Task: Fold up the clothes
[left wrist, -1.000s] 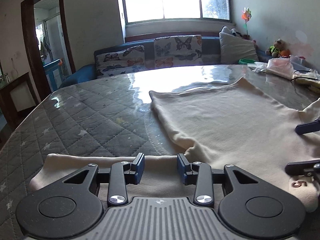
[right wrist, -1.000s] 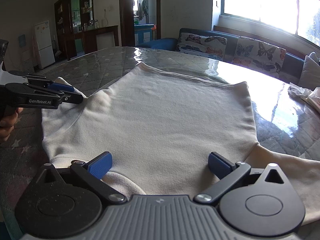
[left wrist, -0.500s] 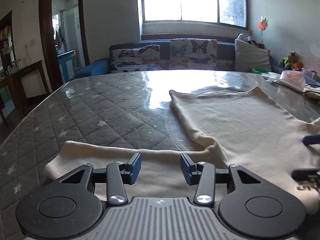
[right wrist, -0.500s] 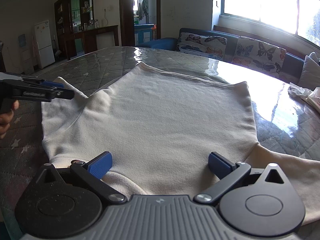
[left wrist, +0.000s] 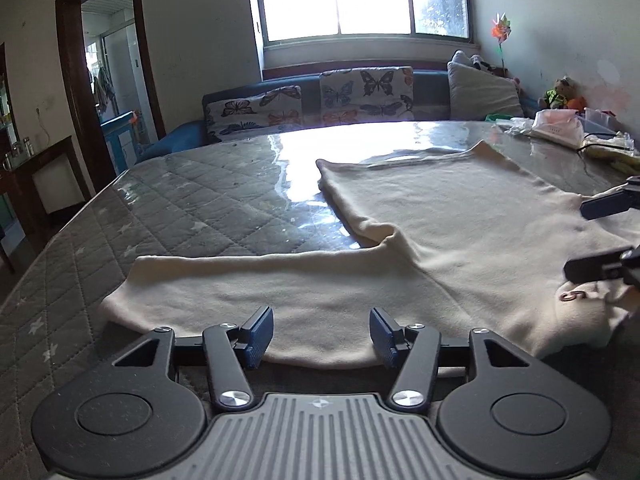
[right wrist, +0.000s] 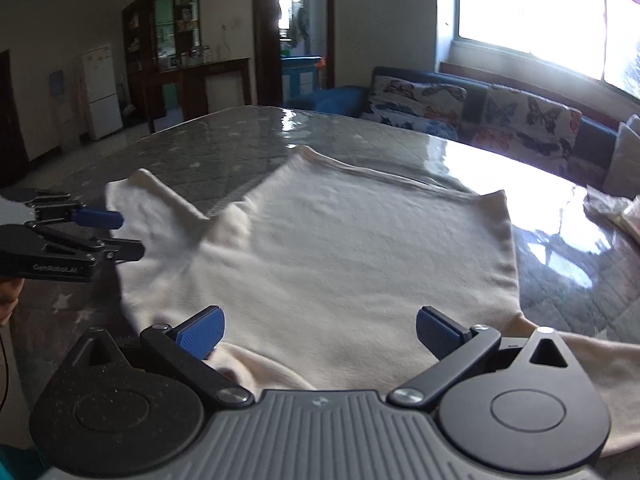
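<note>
Left wrist view: my left gripper sits at the near hem of the left sleeve with its blue-padded jaws parted and nothing between them.
Right wrist view: my right gripper has its jaws spread wide over the collar end of the garment, also holding nothing.
Garment: the cream fleece long-sleeved top lies flat on the table, body spread out, left sleeve stretched sideways and away from the body.
Why so laid out: I read it as smoothed flat for a first fold; with the sleeve straight, I can pinch it along one edge and bring it over the body.
Why the grippers sit here: I judge each is lined up with an edge it can pinch, left on the sleeve, right near the neck, where a small brown mark shows.
Surface: a grey quilted table cover with pale stars, under a glossy clear sheet that throws strong glare from the window.
Handling guess: fleece on slick plastic may slide when pulled, so I would lift rather than drag.
Table clutter: a pile of plastic bags and packets at the far right corner, well apart from the top.
Room: a blue sofa with butterfly-print cushions under a bright window; a white fridge and dark wooden cabinets beyond.
</note>
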Tool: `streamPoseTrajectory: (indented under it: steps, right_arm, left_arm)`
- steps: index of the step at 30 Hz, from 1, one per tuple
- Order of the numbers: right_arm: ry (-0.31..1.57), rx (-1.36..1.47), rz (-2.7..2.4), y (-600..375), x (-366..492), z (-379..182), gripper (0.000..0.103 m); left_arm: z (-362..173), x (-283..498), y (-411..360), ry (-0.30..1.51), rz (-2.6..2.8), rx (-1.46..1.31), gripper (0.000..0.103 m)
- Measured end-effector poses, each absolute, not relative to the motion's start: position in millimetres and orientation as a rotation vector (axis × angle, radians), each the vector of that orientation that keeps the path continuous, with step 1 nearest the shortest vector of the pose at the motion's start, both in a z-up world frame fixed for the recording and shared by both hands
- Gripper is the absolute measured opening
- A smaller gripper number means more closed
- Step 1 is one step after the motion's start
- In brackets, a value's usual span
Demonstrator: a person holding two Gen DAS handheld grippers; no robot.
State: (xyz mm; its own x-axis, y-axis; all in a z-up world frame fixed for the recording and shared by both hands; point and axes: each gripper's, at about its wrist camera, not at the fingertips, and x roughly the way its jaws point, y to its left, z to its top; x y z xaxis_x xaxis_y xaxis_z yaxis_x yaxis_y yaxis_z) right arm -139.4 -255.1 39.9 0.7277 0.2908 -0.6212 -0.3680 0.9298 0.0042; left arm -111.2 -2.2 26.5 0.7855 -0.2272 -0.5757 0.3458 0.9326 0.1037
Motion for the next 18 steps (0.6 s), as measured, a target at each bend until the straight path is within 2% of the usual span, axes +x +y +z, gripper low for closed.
streamPoseTrajectory:
  steps: [8, 18]
  right_arm:
    - [0.637, -0.291, 0.371, -228.9, -163.3, 27.0, 0.103]
    - [0.660, -0.253, 0.353, -237.5, -170.5, 25.7, 0.103]
  left_arm:
    - [20.7, -119.9, -7.1, 0.591, -0.319, 0.262, 0.065]
    - [27.6, -132.3, -29.1, 0.570, -0.407, 0.257, 0.067]
